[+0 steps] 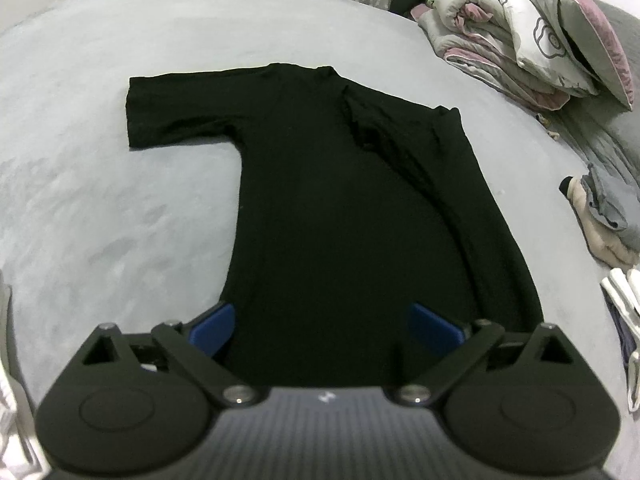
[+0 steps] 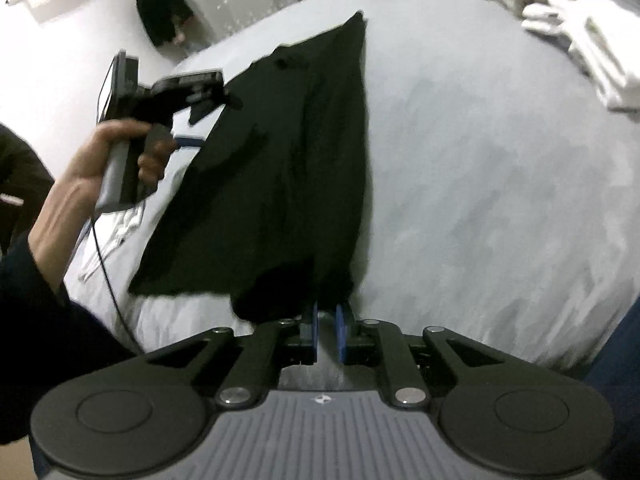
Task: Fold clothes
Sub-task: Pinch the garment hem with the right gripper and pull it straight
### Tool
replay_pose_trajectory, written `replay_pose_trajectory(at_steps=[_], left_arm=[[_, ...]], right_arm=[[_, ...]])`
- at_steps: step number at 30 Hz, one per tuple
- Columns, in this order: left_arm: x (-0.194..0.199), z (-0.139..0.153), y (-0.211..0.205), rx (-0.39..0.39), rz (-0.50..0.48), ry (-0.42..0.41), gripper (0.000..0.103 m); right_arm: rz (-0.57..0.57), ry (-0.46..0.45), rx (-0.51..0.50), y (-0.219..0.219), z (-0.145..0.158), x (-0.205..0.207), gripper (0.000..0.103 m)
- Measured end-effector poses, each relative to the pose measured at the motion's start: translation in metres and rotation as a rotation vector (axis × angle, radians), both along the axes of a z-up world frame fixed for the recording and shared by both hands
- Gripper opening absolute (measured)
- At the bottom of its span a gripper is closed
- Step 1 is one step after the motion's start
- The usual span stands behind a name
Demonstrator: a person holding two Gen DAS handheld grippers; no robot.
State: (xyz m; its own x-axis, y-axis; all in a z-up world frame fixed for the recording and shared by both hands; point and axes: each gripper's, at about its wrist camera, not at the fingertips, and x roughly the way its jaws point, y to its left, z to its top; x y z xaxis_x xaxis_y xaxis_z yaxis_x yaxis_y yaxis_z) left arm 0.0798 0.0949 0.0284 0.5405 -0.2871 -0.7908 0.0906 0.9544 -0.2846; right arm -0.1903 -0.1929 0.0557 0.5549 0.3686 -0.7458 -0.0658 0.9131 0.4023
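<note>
Left wrist view: the black T-shirt (image 1: 340, 200) lies flat on the bed (image 1: 100, 200), one side turned inward. My left tool (image 1: 324, 322) is spread over the hem; my right tool (image 2: 326, 320) pinches the hem corner. Limp, light cloth, so I'd grip hems and shoulders.

The grey bedspread (image 1: 80, 140) lies bare and wide to the left of the black T-shirt (image 1: 340, 200), giving free passage there. To the right, a heap of folded bedding (image 1: 520, 40) crowds the far corner, and nearer, a pile of grey and beige clothes (image 1: 604, 216) sits close beside the shirt's folded edge. In the right wrist view, white garments (image 2: 592, 48) block the far right, while the broad stretch between them and the shirt stays open.
</note>
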Motion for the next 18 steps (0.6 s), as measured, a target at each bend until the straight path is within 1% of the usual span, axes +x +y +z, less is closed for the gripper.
replay_pose_trajectory(at_steps=[2, 5, 6, 7, 8, 9, 10, 13, 14, 15, 16, 17, 18], left_arm=[[0.000, 0.001, 0.000, -0.005, 0.003, 0.001, 0.100], [0.000, 0.001, 0.000, -0.009, 0.000, 0.003, 0.101], [0.000, 0.001, 0.000, -0.009, -0.001, 0.003, 0.101], [0.001, 0.001, 0.000, -0.008, -0.002, 0.004, 0.101], [0.001, 0.000, 0.000, -0.010, -0.001, 0.004, 0.101], [0.001, 0.001, 0.000, -0.011, -0.001, 0.005, 0.101], [0.001, 0.001, 0.000, -0.012, -0.001, 0.006, 0.101], [0.001, 0.001, 0.001, -0.014, -0.001, 0.008, 0.101], [0.001, 0.000, 0.001, -0.015, -0.001, 0.011, 0.101], [0.002, 0.000, 0.000, -0.016, -0.002, 0.014, 0.102], [0.002, -0.001, 0.000, -0.017, -0.003, 0.017, 0.102], [0.002, -0.001, 0.000, -0.017, -0.004, 0.018, 0.102], [0.002, -0.001, 0.000, -0.016, -0.004, 0.019, 0.102]], right_arm=[[0.021, -0.001, -0.016, 0.003, -0.001, -0.002, 0.013], [0.064, -0.048, -0.108, 0.008, 0.001, 0.003, 0.013], [0.078, -0.064, -0.139, 0.010, 0.001, 0.004, 0.016], [0.093, -0.080, -0.170, 0.011, 0.002, 0.005, 0.025], [0.107, -0.096, -0.201, 0.013, 0.002, 0.007, 0.031], [0.122, -0.112, -0.232, 0.015, 0.003, 0.008, 0.041], [0.136, -0.128, -0.263, 0.017, 0.003, 0.010, 0.043], [0.179, -0.176, -0.356, 0.022, 0.005, 0.014, 0.043], [0.194, -0.191, -0.387, 0.023, 0.005, 0.015, 0.043], [0.208, -0.207, -0.418, 0.025, 0.005, 0.017, 0.039], [0.224, -0.218, -0.437, 0.027, 0.005, 0.016, 0.019], [0.231, -0.227, -0.443, 0.030, 0.005, 0.013, 0.011], [0.232, -0.237, -0.446, 0.032, 0.005, 0.011, 0.010]])
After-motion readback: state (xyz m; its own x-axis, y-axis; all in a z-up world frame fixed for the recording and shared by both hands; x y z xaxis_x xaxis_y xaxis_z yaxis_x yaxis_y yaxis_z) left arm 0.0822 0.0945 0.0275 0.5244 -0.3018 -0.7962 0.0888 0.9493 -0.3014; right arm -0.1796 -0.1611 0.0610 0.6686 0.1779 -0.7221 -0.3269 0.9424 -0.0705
